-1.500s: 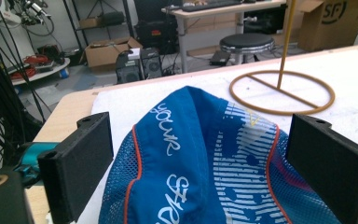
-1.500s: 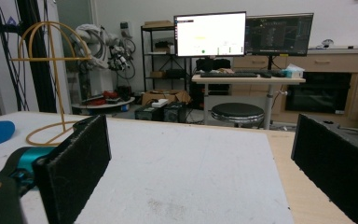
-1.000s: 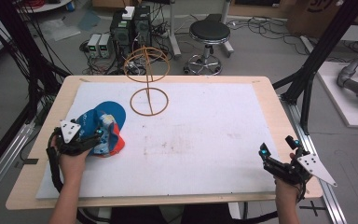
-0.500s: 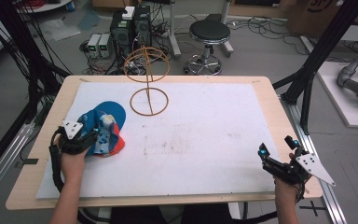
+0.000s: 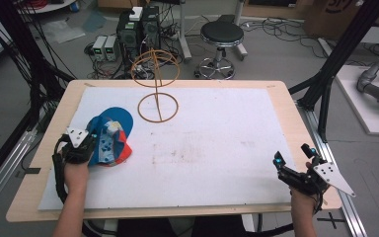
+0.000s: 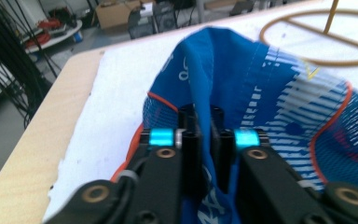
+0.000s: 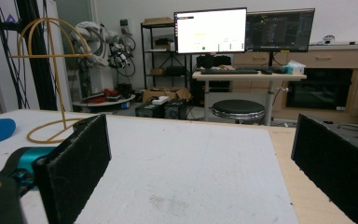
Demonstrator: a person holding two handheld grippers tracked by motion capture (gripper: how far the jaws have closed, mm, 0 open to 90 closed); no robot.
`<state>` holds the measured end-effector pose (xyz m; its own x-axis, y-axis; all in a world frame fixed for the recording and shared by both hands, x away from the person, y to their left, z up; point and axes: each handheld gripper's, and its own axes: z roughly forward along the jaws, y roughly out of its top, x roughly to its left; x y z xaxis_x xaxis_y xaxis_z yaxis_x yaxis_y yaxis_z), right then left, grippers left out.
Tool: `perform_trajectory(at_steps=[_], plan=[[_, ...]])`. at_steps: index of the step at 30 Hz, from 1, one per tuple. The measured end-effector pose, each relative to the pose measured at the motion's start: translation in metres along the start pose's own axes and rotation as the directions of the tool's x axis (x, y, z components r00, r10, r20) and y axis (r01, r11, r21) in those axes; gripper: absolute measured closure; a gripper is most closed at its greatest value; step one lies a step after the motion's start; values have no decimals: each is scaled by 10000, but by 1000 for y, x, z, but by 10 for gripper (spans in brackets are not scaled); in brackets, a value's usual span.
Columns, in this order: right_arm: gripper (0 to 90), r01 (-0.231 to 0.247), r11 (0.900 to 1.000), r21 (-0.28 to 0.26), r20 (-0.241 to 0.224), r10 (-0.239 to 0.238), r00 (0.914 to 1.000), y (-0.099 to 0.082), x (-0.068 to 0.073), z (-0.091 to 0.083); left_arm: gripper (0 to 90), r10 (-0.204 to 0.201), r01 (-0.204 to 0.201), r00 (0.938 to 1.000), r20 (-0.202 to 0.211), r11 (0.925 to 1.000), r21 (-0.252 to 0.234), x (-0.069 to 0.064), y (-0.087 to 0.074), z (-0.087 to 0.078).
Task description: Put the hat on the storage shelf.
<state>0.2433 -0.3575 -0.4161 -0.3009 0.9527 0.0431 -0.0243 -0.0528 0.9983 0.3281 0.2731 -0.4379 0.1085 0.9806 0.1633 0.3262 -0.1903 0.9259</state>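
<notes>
A blue cap (image 5: 112, 134) with orange trim and white stripes lies crumpled at the left of the white mat (image 5: 217, 148). My left gripper (image 5: 97, 143) has just been closing, and its jaws now pinch a fold of the cap's blue cloth (image 6: 261, 88); in the left gripper view the left gripper (image 6: 205, 119) has cloth squeezed between its pads. My right gripper (image 5: 292, 155) rests near the front right corner of the table, far from the cap. In its own view the right gripper (image 7: 205, 158) stands wide open with nothing between the pads.
A tan wire hat stand (image 5: 156, 94) with a ring base stands at the back middle of the mat, just behind the cap; it also appears as the wire stand (image 7: 60, 93). A stool (image 5: 222, 34) and electronics sit on the floor beyond the table.
The left gripper's jaws have closed onto the cap's cloth. Both hands have stayed where they were.
</notes>
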Motion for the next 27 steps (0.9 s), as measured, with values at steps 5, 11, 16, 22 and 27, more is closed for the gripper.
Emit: perform_trajectory(at_steps=[5,11,16,22,27], plan=[[43,-80,10000,-10,-5,80,10000,0,0,0,881,-656,675,9970,417,9967,-447,4,2,-4],[43,-77,10000,-28,-44,76,10000,0,0,0,883,-1787,1922,9789,990,9700,-1491,9,8,-13],[43,-109,9999,-15,-29,109,9999,0,0,0,883,-1755,2039,9744,1408,9534,-2223,5,22,-21],[44,-51,10000,-40,-7,51,10000,0,-1,-1,884,-1807,2225,9686,1710,9368,-2701,-2,36,-27],[44,-62,10000,-60,-12,61,10000,0,-1,-1,884,-2099,2652,9569,2005,9131,-3098,-2,47,-35]])
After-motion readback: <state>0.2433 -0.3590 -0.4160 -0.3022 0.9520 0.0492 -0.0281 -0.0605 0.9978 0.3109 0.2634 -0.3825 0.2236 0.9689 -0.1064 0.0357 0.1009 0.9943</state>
